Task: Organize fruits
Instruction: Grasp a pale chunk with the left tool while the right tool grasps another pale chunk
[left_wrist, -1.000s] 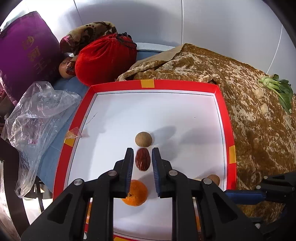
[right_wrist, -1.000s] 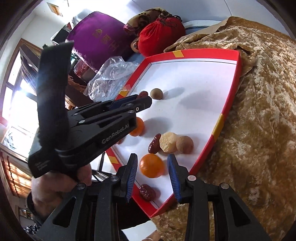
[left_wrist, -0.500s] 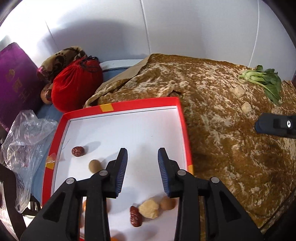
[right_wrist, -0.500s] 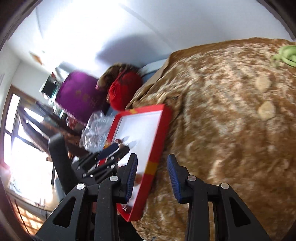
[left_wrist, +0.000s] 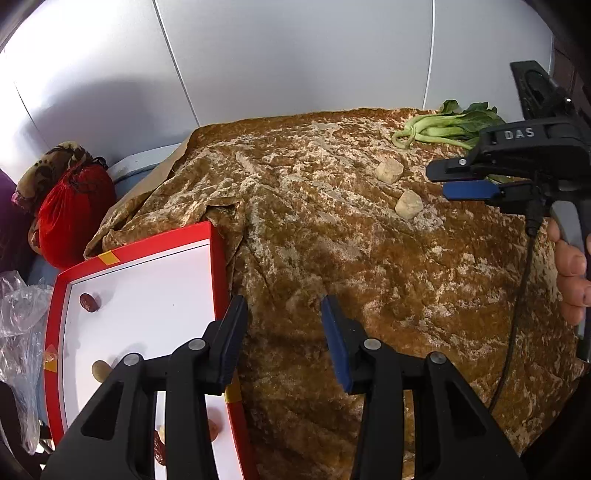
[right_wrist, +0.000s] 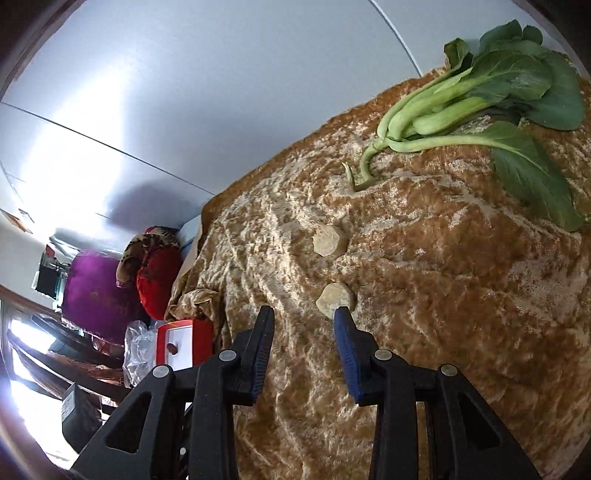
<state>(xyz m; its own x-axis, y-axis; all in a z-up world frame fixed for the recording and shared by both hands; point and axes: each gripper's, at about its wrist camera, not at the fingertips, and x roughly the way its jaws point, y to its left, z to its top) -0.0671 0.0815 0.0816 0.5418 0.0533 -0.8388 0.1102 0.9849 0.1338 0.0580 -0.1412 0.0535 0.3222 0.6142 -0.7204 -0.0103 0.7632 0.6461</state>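
A red-rimmed white tray (left_wrist: 216, 266) lies at the left on a brown velvet cloth (left_wrist: 332, 258). It holds a red date (left_wrist: 88, 302) and a brown longan (left_wrist: 99, 369); other fruits are partly hidden behind my left gripper. Two pale chunks lie on the cloth, one nearer (left_wrist: 408, 205) (right_wrist: 336, 299) and one farther (left_wrist: 388, 170) (right_wrist: 328, 240). My left gripper (left_wrist: 283, 314) is open and empty over the cloth beside the tray's right rim. My right gripper (right_wrist: 303, 319) is open and empty, its right fingertip just in front of the nearer chunk; it also shows in the left wrist view (left_wrist: 447, 181).
Green bok choy (right_wrist: 480, 110) (left_wrist: 447, 127) lies at the far right of the cloth. A red drawstring bag (left_wrist: 70, 218), a patterned cloth and a crumpled plastic bag (left_wrist: 18, 325) sit left of the tray. A white wall stands behind.
Both grippers have swung right, away from the tray and toward the pale chunks and bok choy. The left gripper released a red date into the tray a second ago and opened wider.
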